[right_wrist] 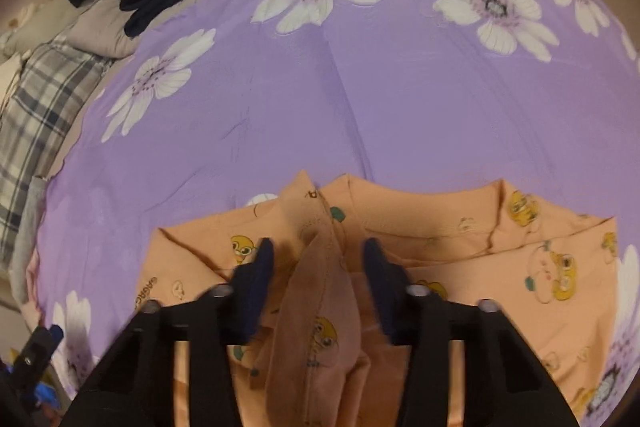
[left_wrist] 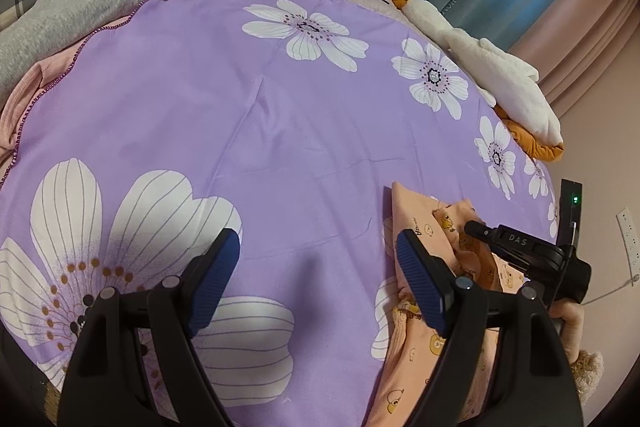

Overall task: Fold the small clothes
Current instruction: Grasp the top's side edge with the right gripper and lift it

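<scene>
The peach printed garment [right_wrist: 460,259] lies rumpled on the near part of the purple floral bedspread [right_wrist: 360,99], spread broadly across the right wrist view with its upper hem toward the open middle of the bed. A raised ridge of its cloth [right_wrist: 320,291] runs lengthwise straight out along the line of the right gripper [right_wrist: 318,251], standing up between the two dark pads [right_wrist: 260,267]. The jaws straddle this fold, part-way closed; motion blur makes it uncertain whether the pads already press the cloth, and a narrow gap appears on either side. In the left wrist view the same garment lies to the right of the left gripper [left_wrist: 316,247], whose blue pads [left_wrist: 218,271] are spread wide over bare bedspread with nothing between them. The right hand [left_wrist: 568,323] is therefore the nearer one, and the coming pinch probably depends on the ridge staying centred between its pads.
</scene>
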A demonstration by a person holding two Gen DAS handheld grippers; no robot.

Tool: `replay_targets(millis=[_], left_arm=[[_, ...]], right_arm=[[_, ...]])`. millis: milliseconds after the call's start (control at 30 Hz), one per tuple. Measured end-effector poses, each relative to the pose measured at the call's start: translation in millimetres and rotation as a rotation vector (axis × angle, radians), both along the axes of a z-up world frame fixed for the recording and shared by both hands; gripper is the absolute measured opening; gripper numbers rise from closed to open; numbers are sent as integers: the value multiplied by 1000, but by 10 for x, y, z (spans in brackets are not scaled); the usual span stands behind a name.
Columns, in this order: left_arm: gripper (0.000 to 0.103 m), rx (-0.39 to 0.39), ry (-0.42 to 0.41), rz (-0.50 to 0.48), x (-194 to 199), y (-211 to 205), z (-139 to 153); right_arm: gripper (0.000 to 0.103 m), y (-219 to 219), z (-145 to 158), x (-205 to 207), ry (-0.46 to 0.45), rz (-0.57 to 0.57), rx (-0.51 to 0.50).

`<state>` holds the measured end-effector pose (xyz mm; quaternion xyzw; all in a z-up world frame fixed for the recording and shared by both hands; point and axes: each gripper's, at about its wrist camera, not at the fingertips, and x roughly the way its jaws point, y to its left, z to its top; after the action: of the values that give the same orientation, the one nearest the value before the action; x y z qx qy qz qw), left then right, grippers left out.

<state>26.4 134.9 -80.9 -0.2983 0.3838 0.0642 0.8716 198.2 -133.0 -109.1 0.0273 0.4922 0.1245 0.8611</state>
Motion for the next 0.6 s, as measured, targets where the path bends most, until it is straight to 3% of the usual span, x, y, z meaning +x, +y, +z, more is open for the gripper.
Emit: replay_targets(millis=[33, 67, 200, 400, 600], left_arm=[[81, 1, 6, -2, 10, -6, -11], [81, 2, 8, -5, 15, -11, -13], [81, -10, 9, -1, 37, 3, -35], [81, -10, 20, -6, 80, -34, -64], [81, -4, 25, -79, 150, -214, -100]], right_arm=[[14, -20, -17, 22, 2, -12, 0], [8, -43, -21, 30, 2, -35, -9], [6, -154, 138, -24, -60, -66, 41], [6, -405, 758, -313, -250, -109, 73], [6, -772, 1088, -557, -400, -186, 112]])
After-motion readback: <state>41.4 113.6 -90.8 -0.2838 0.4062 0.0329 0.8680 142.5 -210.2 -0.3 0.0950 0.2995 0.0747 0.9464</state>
